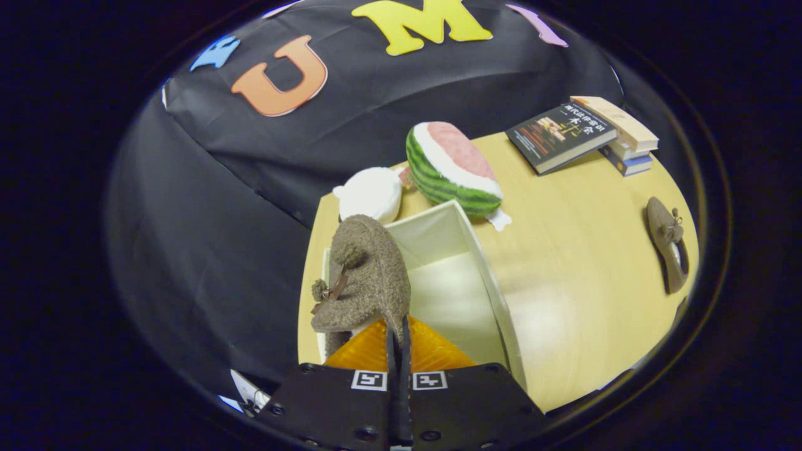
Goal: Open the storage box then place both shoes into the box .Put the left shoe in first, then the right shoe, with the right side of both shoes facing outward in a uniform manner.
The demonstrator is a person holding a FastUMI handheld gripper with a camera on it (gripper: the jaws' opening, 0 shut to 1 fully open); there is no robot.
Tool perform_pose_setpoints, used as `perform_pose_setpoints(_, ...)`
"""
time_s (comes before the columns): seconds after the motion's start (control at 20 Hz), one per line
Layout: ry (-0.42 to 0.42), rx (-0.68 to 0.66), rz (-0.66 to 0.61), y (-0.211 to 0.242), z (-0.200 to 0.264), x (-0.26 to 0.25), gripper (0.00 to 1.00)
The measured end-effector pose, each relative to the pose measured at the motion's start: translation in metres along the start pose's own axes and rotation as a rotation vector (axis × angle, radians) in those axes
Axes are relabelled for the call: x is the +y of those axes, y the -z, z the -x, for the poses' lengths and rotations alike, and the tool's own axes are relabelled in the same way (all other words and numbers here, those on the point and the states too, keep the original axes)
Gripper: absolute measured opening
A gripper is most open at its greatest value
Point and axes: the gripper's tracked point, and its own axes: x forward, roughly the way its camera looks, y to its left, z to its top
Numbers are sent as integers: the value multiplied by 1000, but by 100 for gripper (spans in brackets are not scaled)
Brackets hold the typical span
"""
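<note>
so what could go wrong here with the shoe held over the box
1. The jaws pinch only a thin edge of the brown shoe, which hangs over the open storage box; it might slip or twist and land facing the wrong way.
2. It hangs near the box's left wall, so it could catch on the rim.
3. The second shoe lies far off near the table edge.

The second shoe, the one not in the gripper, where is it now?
In the gripper view, the second shoe lies on the table, far to the right of the open storage box and nearer than the stacked books.
</note>
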Motion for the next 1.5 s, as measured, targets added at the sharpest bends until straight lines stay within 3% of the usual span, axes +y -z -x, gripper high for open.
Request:
perform_pose_setpoints(0.4,121,112,-37,37,-63,-12,0)
perform_pose_setpoints(0.65,145,165,16,48,-87,-9,0)
perform_pose_setpoints(0.75,140,179,38,52,-90,-6,12)
perform_pose_setpoints(0.85,124,179,37,54,-91,-5,13)
perform_pose_setpoints(1.0,112,158,54,49,-77,-5,55)
perform_pose_setpoints(1.1,95,121,64,41,-64,-5,78)
perform_pose_setpoints(1.3,38,48,99,19,-29,1,94)
perform_pose_setpoints(1.5,-15,-78,135,-15,24,-4,96)
